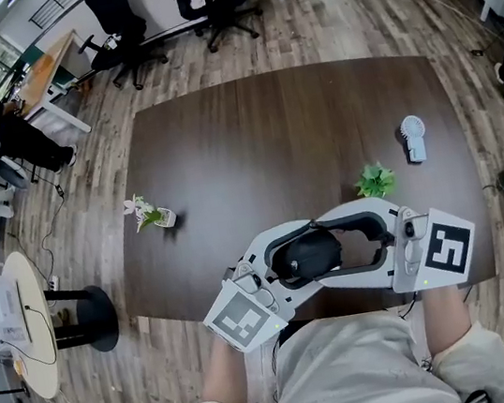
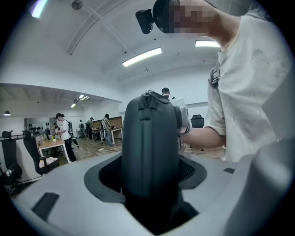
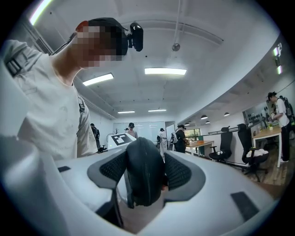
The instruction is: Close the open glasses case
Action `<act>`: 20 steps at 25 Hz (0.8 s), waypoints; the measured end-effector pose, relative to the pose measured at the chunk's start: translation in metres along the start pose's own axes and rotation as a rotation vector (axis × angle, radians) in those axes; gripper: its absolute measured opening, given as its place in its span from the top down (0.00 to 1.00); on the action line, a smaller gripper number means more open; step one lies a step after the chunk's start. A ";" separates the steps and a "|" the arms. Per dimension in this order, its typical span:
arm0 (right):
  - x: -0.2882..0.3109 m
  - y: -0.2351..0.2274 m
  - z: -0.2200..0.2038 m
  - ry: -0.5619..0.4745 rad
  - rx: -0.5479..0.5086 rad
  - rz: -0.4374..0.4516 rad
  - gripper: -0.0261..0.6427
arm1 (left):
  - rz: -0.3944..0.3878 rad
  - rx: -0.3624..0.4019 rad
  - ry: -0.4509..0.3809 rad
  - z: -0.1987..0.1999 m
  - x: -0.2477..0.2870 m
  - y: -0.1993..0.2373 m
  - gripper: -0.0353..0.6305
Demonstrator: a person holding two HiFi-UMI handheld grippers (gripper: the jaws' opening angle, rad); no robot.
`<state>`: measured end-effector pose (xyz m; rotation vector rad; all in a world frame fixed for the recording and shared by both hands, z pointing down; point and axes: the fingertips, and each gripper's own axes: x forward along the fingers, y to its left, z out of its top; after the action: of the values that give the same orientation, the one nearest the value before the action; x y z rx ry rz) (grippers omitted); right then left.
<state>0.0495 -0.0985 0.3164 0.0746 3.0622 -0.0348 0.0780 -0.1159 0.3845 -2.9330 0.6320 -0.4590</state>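
The black glasses case (image 1: 308,255) hangs between my two grippers above the front edge of the dark table (image 1: 269,127). My left gripper (image 1: 301,258) reaches in from the left and my right gripper (image 1: 331,248) from the right, jaw tips overlapping around the case. In the left gripper view the case (image 2: 150,152) stands upright, seam toward the camera, its two halves together; the mesh pads (image 2: 110,177) lie against both its sides. In the right gripper view the case (image 3: 145,170) sits at the jaw tips, with the pads (image 3: 113,170) against it. I see no gap on either side.
A small green plant (image 1: 375,180) and a white hand fan (image 1: 414,138) stand on the table's right half, and a little flower pot (image 1: 148,214) sits near its left edge. Office chairs (image 1: 125,26) are behind the table. A round white side table (image 1: 19,318) stands at the left.
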 end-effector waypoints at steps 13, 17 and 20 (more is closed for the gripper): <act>-0.049 -0.044 0.013 -0.027 -0.038 -0.269 0.57 | 0.330 -0.107 -0.139 -0.012 -0.036 0.040 0.54; -0.056 -0.055 0.009 -0.013 -0.039 -0.375 0.57 | 0.520 -0.164 -0.173 -0.020 -0.055 0.057 0.61; -0.061 -0.063 0.005 -0.015 -0.023 -0.445 0.57 | 0.682 -0.165 -0.172 -0.029 -0.070 0.073 0.67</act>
<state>0.1070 -0.1641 0.3176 -0.6026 2.9949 -0.0256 -0.0196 -0.1542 0.3815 -2.6061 1.6061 -0.0781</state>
